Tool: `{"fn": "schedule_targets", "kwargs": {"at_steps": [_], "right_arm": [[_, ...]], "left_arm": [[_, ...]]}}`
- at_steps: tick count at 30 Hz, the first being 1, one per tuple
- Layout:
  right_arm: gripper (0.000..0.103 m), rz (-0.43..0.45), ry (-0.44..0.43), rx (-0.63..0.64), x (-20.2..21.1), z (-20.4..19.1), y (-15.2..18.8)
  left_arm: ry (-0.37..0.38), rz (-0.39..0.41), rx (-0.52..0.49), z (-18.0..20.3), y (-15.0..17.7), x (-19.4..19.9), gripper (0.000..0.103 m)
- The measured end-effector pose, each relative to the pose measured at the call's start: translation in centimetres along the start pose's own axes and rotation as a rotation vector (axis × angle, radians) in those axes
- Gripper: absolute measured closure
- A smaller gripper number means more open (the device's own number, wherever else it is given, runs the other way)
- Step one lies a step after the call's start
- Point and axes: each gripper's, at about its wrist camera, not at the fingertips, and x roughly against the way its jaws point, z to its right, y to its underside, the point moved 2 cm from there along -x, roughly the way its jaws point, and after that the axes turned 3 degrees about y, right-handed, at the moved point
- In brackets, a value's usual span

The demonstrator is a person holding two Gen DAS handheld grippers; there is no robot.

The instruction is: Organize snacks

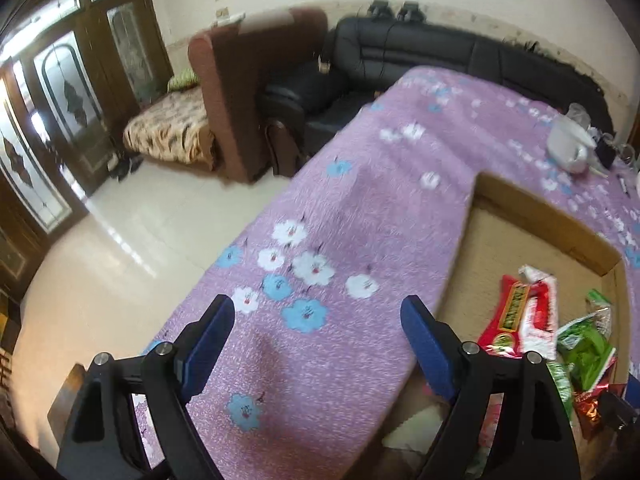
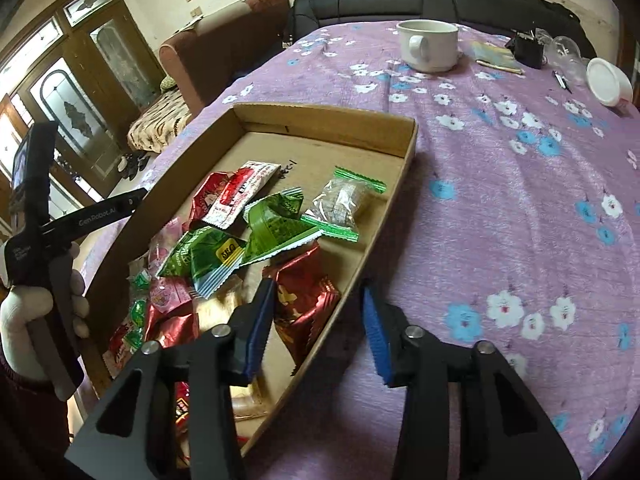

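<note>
My right gripper (image 2: 320,320): black angular arms, blue ribbed pads, round silver pivot screws behind them. My left gripper (image 1: 320,328): same build; white "GenRobot.AI" lettering along its black side. My left hand (image 2: 36,308) wears a white glove, dark maroon sleeve behind.

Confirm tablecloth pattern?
Purple tablecloth with white and blue flowers; clearest in the right wrist view.

Shallow tray (image 2: 408,152) of matt brown cardboard, holding snack packets (image 2: 224,256) in glossy, crinkled foil and plastic film, one clear-windowed packet (image 2: 344,204) among them. Table covering (image 2: 500,216) of soft, matt lilac cloth with a fine textured weave; mug (image 2: 430,46) of smooth, glazed white ceramic. Gripper bodies of matt black plastic with metal pins, the pads (image 2: 376,336) of ribbed blue rubber-like material; gloved hand (image 2: 28,308) in white knitted cloth.
</note>
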Motion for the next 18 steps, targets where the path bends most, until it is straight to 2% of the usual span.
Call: {"fn": "schedule_targets", "kwargs": {"at_steps": [3,5,6,9,10,12,14,18], "right_arm": [[0.047,0.091,-0.01,-0.008,3.2,0.5,0.4],[0.034,0.163,-0.003,-0.011,6.0,1.0,1.2],[0.032,0.196,0.0,-0.012,7.3,1.2,1.9],[0.027,0.258,-0.002,-0.008,9.9,1.5,3.7],[0.027,0.266,-0.006,-0.008,10.1,1.6,4.1],[0.027,0.272,-0.012,-0.011,10.6,1.6,5.5],[0.027,0.262,0.0,-0.01,10.6,1.6,6.7],[0.027,0.248,0.063,0.01,10.3,2.3,8.3]], "left_arm": [[-0.054,0.162,-0.005,0.4,0.5,4.8,0.018],[-0.085,0.276,-0.029,1.2,1.2,8.4,0.018],[-0.093,0.347,-0.051,1.9,1.8,10.7,0.018],[-0.052,0.481,-0.106,4.2,4.3,15.9,0.016],[-0.005,0.484,-0.108,4.9,5.1,16.8,0.014],[0.141,0.407,-0.098,6.6,6.8,17.5,0.013],[0.215,0.332,-0.096,8.0,8.3,17.2,0.013],[0.213,0.253,-0.11,10.4,10.8,17.0,0.013]]}}
